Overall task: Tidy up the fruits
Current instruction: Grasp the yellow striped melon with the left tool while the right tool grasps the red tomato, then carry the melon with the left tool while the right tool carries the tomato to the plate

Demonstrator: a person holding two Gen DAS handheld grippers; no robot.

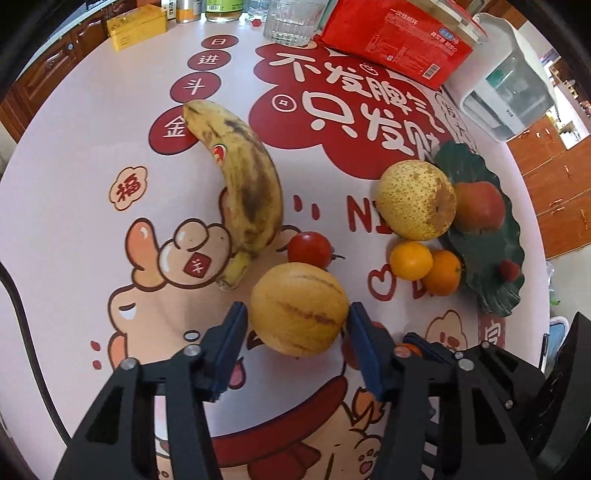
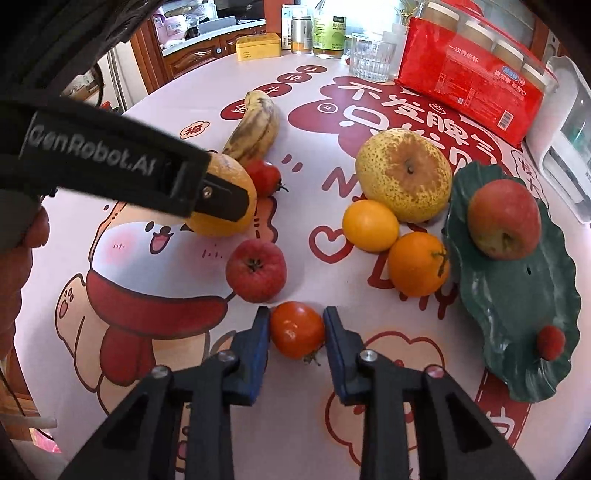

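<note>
In the right wrist view, the black left tongs (image 2: 221, 199) cover much of the striped yellow melon (image 2: 236, 177), so its grip there cannot be made out. In the left wrist view, the tomato sits almost wholly behind the right tongs (image 1: 413, 349). The red printed packet (image 1: 391, 37) and the ribbed clear glass tumbler (image 1: 291, 22) are cut by the top edge.

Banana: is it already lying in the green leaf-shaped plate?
No, the banana lies on the printed tablecloth far to the left of the green plate, which holds only an apple and a small red fruit.
</note>
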